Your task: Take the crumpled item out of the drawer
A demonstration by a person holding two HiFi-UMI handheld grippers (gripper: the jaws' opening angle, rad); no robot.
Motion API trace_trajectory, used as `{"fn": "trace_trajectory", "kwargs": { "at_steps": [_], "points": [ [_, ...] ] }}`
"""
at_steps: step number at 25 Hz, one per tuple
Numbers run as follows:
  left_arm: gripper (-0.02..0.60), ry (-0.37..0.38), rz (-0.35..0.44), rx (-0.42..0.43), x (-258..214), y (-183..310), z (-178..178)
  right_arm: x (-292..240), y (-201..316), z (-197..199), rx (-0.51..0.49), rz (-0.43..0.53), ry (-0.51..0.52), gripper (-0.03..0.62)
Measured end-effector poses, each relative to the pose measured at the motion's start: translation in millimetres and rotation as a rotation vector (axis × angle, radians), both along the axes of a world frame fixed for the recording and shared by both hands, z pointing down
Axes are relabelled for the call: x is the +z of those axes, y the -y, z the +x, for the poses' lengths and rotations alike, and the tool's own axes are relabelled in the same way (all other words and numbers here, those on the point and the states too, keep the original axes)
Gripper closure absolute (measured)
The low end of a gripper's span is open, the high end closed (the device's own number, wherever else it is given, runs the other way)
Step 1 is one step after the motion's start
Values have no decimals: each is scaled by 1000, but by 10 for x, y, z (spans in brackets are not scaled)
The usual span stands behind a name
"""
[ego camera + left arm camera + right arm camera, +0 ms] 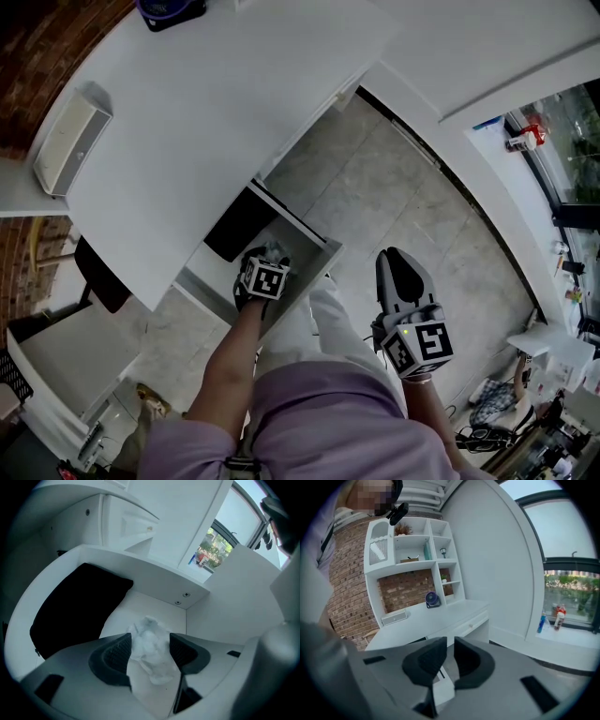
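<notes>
The crumpled item is a wad of white paper [149, 637] on the floor of the open white drawer [154, 581]. My left gripper [151, 651] reaches down into the drawer, its two dark pads pressed against either side of the wad. From the head view the left gripper [265, 262] is inside the drawer [314, 234], and a bit of the wad [274, 250] shows at its tip. My right gripper [396, 267] hangs over the floor to the right of the drawer. In its own view the right gripper [450, 656] is shut on nothing.
A black mass [79, 606] fills the drawer's left part. Above the drawer is the white desk top [216, 112] with an oblong speaker [70, 141]. Grey tiled floor [394, 197] lies to the right. White trousers [328, 319] stand close beside the drawer. Wall shelves [412, 550] rise behind the desk.
</notes>
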State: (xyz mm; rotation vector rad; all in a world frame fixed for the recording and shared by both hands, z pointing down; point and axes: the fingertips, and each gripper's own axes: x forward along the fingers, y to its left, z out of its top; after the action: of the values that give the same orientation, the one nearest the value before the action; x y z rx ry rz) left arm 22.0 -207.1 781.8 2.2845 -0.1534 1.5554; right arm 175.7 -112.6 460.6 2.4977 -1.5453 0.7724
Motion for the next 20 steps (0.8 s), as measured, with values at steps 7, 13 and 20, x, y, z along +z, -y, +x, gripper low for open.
{"fn": "trace_trajectory", "kwargs": {
  "at_steps": [7,13,20],
  "points": [
    [344,32,8,-11,153,33,17,75,-32,33,27,-16,14,556],
    [417,49,20,48,144,-14,131,115,-76,52,36,-19,22,556],
    [474,67,-15,94,140,-75,178,90,-66,47,14,-13,26,556]
  ]
}}
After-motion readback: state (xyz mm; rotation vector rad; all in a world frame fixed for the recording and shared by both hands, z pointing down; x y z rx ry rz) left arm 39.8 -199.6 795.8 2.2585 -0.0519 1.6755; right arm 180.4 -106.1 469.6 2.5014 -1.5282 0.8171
